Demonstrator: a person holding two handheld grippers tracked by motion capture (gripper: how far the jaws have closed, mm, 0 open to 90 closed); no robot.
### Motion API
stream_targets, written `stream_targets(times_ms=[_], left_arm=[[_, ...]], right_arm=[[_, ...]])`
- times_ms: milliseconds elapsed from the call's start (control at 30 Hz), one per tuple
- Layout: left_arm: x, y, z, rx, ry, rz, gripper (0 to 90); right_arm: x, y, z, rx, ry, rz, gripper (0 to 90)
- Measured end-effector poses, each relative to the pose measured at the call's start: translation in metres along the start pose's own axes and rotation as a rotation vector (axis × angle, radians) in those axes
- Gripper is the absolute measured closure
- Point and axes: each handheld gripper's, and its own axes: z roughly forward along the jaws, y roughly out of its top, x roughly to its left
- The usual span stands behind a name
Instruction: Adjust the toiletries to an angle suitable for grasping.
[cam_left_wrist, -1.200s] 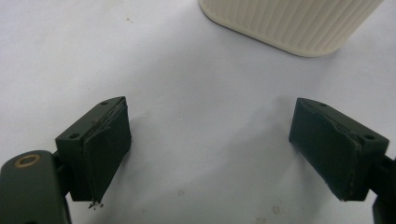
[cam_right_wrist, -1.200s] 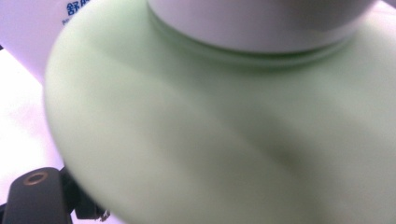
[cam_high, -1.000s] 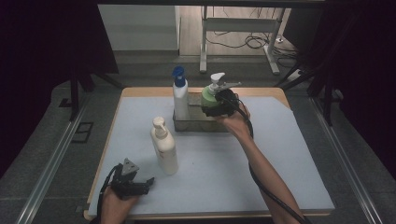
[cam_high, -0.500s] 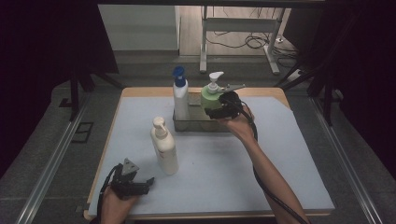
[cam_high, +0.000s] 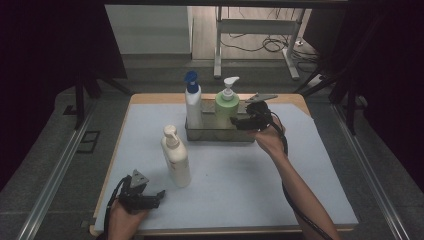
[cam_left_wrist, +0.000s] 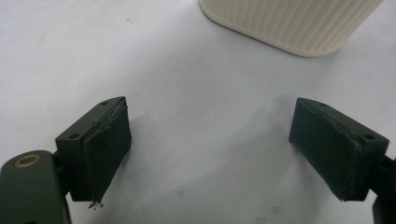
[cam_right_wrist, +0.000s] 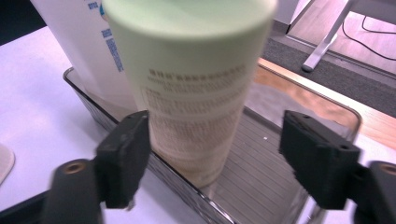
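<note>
A metal tray (cam_high: 220, 137) (cam_right_wrist: 266, 154) at the back of the mat holds a white bottle with a blue pump (cam_high: 193, 107) (cam_right_wrist: 79, 51) and a green bottle with a white pump (cam_high: 226, 107) (cam_right_wrist: 196, 93), both upright. My right gripper (cam_high: 240, 122) (cam_right_wrist: 219, 140) hovers just right of the green bottle. Its jaws have just been closing, are still apart, and no pad presses the bottle ahead of them. A cream pump bottle (cam_high: 176, 157) (cam_left_wrist: 289, 23) stands on the mat. My left gripper (cam_high: 157, 196) (cam_left_wrist: 210, 140) rests open near the front left corner, pointing at that bottle's base.
A pale blue mat (cam_high: 235, 175) covers the wooden table (cam_high: 150, 99). The right part of the tray is bare. A table frame (cam_high: 250, 30) and cables (cam_high: 260, 46) are on the floor beyond the far edge.
My right gripper has drawn back to the right and toward me, off the green bottle, which stays upright in the tray. The left gripper has not moved.
</note>
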Motion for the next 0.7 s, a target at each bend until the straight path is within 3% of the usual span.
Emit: stream_targets(times_ms=[200,267,467,700], left_arm=[[0.0,0.0,0.0,0.0,0.0,0.0,12.7],[0.0,0.0,0.0,0.0,0.0,0.0,12.7],[0.0,0.0,0.0,0.0,0.0,0.0,12.7],[0.0,0.0,0.0,0.0,0.0,0.0,12.7]], right_arm=[[-0.011,-0.007,-0.008,-0.001,-0.003,0.038,44.9],[-0.015,-0.01,-0.007,0.005,-0.014,0.053,56.4],[-0.018,-0.013,0.001,0.036,-0.025,0.046,71.3],[-0.024,-0.018,0.016,0.049,-0.046,0.044,75.3]])
